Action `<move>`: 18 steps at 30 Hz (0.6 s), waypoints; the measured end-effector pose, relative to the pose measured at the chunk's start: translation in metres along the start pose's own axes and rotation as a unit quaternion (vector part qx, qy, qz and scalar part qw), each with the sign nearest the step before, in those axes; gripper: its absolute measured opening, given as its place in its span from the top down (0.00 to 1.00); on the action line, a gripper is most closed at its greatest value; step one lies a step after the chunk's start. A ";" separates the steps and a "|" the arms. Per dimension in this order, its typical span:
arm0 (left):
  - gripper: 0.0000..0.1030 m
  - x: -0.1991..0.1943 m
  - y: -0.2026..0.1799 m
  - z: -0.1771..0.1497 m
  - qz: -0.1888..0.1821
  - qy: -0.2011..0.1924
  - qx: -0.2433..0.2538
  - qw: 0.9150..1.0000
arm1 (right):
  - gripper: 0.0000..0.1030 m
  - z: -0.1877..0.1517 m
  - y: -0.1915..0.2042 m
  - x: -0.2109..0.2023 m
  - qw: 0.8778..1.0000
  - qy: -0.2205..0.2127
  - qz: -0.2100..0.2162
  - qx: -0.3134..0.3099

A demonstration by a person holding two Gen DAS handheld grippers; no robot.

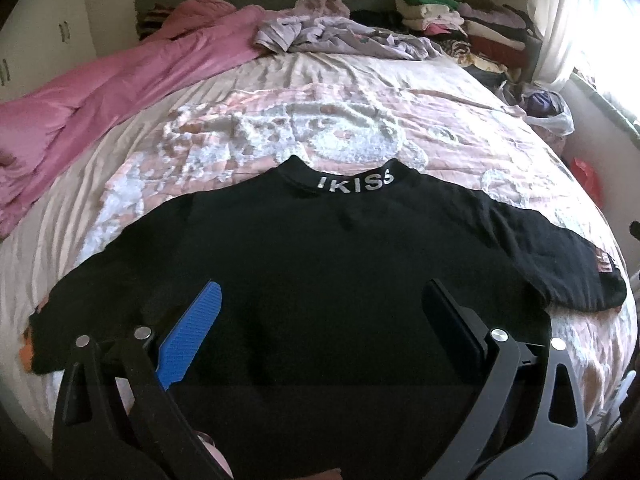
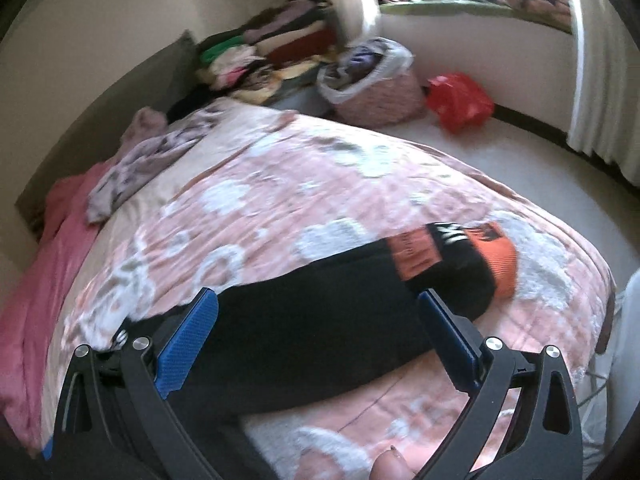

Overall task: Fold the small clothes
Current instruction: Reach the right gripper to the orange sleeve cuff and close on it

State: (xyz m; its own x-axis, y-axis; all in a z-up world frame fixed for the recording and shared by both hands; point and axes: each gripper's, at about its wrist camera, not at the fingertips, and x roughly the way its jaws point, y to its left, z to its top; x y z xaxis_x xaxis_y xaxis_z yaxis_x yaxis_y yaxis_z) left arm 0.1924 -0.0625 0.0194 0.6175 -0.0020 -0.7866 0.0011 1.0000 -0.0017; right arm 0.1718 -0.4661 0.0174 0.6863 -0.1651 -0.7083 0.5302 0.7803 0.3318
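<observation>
A black long-sleeved top [image 1: 320,264] lies spread flat on the bed, its collar reading "IKISS" [image 1: 356,182] pointing away. My left gripper [image 1: 320,300] is open and empty, hovering over the top's lower middle. My right gripper [image 2: 320,308] is open and empty above the top's right sleeve [image 2: 320,312]. That sleeve ends in an orange cuff [image 2: 502,268] with black lettering. The right wrist view is blurred.
The bed has a pink-and-white floral cover [image 1: 320,120]. A pink blanket [image 1: 120,92] lies along its left side and crumpled lilac clothes [image 1: 340,36] at the head. Folded clothes [image 1: 460,24] are stacked at the far right. A filled basket [image 2: 372,80] and red bag [image 2: 460,100] stand on the floor.
</observation>
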 end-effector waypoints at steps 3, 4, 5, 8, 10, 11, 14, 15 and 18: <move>0.09 0.010 -0.004 0.006 -0.010 0.004 0.002 1.000 | 0.04 0.003 -0.022 0.006 1.000 0.000 -0.016 0.026; 0.09 0.013 -0.005 0.008 -0.011 0.004 0.003 1.000 | 0.04 0.003 -0.030 0.008 0.999 -0.001 -0.021 0.034; 0.09 0.017 -0.007 0.010 -0.012 0.003 0.004 1.000 | 0.04 0.004 -0.037 0.011 0.999 0.000 -0.026 0.042; 0.09 0.027 -0.015 0.015 -0.015 0.007 0.007 1.000 | 0.04 0.001 -0.065 0.019 0.996 0.010 -0.039 0.081; 0.09 0.035 -0.020 0.018 -0.022 0.011 0.009 1.000 | 0.04 -0.002 -0.077 0.023 0.994 0.018 -0.040 0.101; 0.09 0.039 -0.023 0.018 -0.028 0.011 0.012 0.999 | 0.04 -0.005 -0.082 0.026 0.993 0.021 -0.041 0.110; 0.09 0.050 -0.030 0.015 -0.043 0.014 0.023 0.999 | 0.04 -0.013 -0.095 0.034 0.989 0.037 -0.031 0.139; 0.09 0.054 -0.033 0.013 -0.045 0.017 0.028 0.998 | 0.04 -0.014 -0.097 0.037 0.988 0.042 -0.027 0.148; 0.09 0.065 -0.039 0.004 -0.051 0.027 0.040 0.998 | 0.04 -0.015 -0.104 0.049 0.983 0.055 -0.008 0.173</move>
State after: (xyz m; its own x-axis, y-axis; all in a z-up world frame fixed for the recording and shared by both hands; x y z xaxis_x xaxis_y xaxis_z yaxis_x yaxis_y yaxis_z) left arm 0.2359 -0.1020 -0.0292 0.5671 -0.1008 -0.8175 0.1259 0.9914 -0.0349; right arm 0.1425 -0.5459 -0.0611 0.6288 -0.0947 -0.7718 0.6913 0.5225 0.4991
